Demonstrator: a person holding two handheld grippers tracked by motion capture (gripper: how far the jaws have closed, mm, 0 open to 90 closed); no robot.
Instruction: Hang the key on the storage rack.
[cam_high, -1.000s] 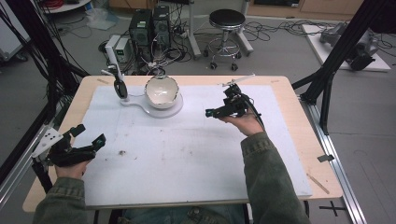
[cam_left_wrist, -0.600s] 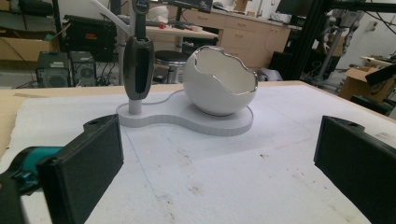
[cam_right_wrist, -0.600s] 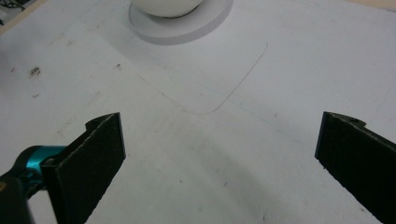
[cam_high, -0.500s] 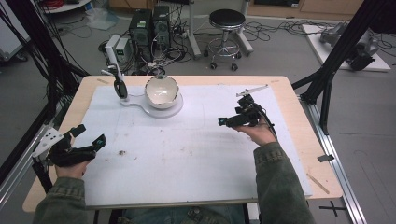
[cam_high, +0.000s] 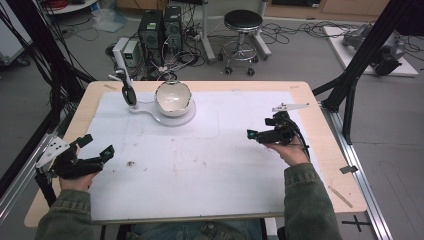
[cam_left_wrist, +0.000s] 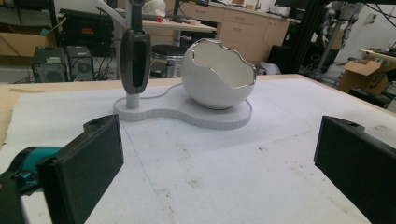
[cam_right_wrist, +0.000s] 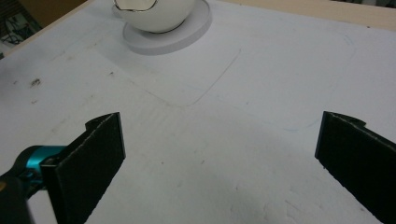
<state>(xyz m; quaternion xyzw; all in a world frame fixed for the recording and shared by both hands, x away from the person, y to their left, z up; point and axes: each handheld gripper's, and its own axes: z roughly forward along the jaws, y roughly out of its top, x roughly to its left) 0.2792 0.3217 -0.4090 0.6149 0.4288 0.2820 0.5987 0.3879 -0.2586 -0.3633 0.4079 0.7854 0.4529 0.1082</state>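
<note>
Right of centre in high view, my right gripper (cam_high: 253, 134) has pulled back from bowl (cam_high: 174, 98), jaws apart, empty. Left gripper (cam_high: 98, 146) unmoved lower left, jaws apart. Bowl upper centre on white stand (cam_high: 187, 118); I read this as retreat.

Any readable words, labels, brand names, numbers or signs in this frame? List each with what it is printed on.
No readable text.
The egg-shaped bowl and its white base: no lettering.
The dark handle on the stand: no lettering.
The left gripper and the right gripper: no legible marking.
The computer towers on the floor: any labels are too small and blurred to read.
</note>
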